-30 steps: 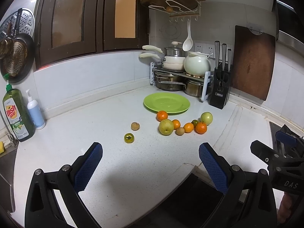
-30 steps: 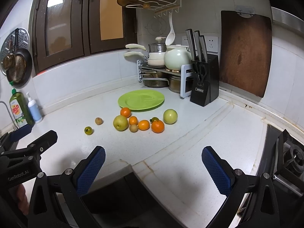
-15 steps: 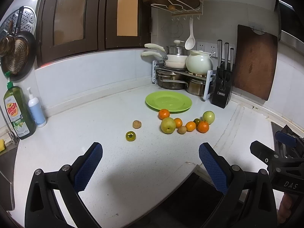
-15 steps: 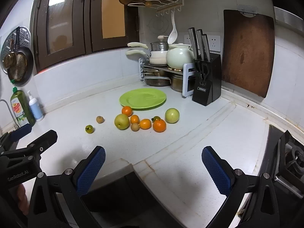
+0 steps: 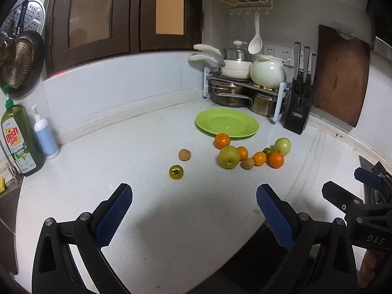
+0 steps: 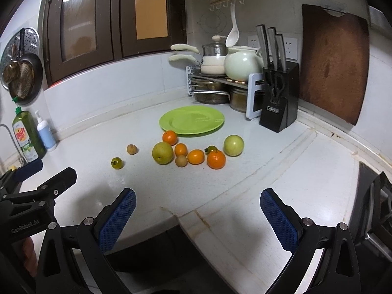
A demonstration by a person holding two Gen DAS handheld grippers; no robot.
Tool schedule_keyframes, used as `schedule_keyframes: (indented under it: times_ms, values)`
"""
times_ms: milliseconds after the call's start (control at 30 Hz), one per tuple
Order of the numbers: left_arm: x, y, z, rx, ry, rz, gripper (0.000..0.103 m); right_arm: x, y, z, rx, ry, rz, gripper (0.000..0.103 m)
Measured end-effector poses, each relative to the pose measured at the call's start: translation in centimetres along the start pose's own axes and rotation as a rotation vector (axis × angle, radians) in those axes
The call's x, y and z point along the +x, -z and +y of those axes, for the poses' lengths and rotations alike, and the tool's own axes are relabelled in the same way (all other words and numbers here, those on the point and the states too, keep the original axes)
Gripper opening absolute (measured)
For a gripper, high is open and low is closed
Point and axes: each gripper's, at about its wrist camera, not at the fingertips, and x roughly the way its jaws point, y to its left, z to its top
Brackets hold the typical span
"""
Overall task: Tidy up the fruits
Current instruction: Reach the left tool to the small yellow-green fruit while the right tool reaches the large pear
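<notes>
Several fruits lie on the white counter in front of an empty green plate (image 5: 226, 122) (image 6: 191, 121): a yellow-green pear (image 5: 228, 157) (image 6: 162, 153), a green apple (image 5: 282, 146) (image 6: 233, 145), several oranges such as one at the front (image 5: 276, 159) (image 6: 216, 159), small brown fruits (image 5: 184, 154) (image 6: 132, 149) and a small green fruit (image 5: 176, 172) (image 6: 117, 163) apart to the left. My left gripper (image 5: 193, 207) is open and empty, short of the fruits. My right gripper (image 6: 197, 208) is open and empty over the counter's front edge.
A pot rack (image 5: 241, 87) with pots and a white teapot (image 6: 242, 63) stands in the back corner. A black knife block (image 6: 279, 98) and a wooden cutting board (image 6: 334, 63) stand at the right. Dish soap (image 5: 19, 139) and a pump bottle stand at the left. A stove (image 6: 377, 203) lies at far right.
Both grippers have moved slightly forward and up toward the fruits, which look a little larger. Both stay open. No fruit has moved.
</notes>
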Motion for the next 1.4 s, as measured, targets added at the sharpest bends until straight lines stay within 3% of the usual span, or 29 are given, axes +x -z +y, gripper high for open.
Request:
schedule_keyframes:
  times_ms: [333,667,1000,1133,1400]
  values:
    - [4.0,-1.3,1.7,0.008,-0.002,0.013,0.101,5.1,-1.8,1.9,-0.032,-0.067,0.045,0.101]
    - [8.9,-2.3,4.0,0.037,-0.020,0.052,0.083,11.4,-4.0,5.1,-0.069,-0.108,0.104,0.091]
    - [12.6,-1.5,4.1,0.041,-0.022,0.153,0.067,15.9,-4.5,6.5,-0.120,-0.136,0.175,0.079]
    - [14.0,-1.2,4.1,0.024,-0.032,0.192,0.065,17.8,-4.5,6.6,-0.140,-0.165,0.216,0.072]
    - [16.6,-0.9,4.0,-0.004,-0.039,0.248,0.058,20.3,-4.7,6.9,-0.171,-0.197,0.256,0.068]
